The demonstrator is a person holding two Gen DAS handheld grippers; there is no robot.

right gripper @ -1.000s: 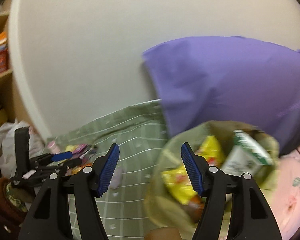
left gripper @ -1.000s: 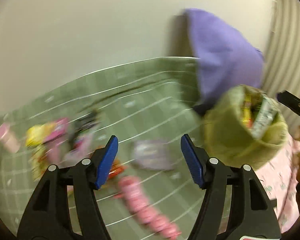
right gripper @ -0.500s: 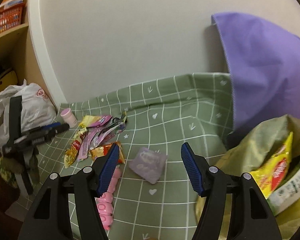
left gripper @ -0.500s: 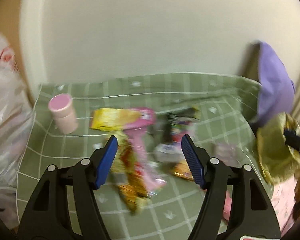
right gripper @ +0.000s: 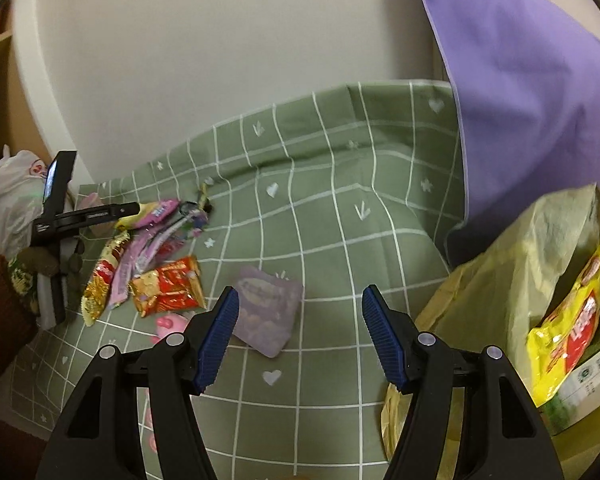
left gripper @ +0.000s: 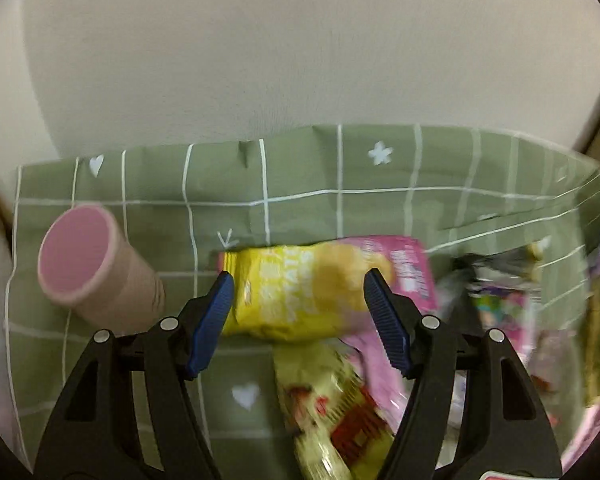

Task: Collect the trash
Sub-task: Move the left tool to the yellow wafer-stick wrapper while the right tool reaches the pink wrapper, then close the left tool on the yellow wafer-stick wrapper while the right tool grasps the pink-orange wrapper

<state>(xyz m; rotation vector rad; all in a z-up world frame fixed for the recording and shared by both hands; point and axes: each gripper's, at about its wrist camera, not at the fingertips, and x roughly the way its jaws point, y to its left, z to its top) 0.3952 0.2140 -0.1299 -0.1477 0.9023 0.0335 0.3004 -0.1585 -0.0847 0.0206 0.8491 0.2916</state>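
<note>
Left gripper (left gripper: 298,306) jaws wide over yellow snack packet (left gripper: 300,296); right gripper (right gripper: 300,322) wide, empty.
Packet looks light, crinkly, slippery: pinch the flat middle, avoid slick sealed ends.

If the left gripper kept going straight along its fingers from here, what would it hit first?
Most likely the yellow snack packet, which lies on the green checked cloth right in the gap between the open fingers of the left gripper. Nothing else seems to lie in between, though the fisheye view leaves depth uncertain.
</note>
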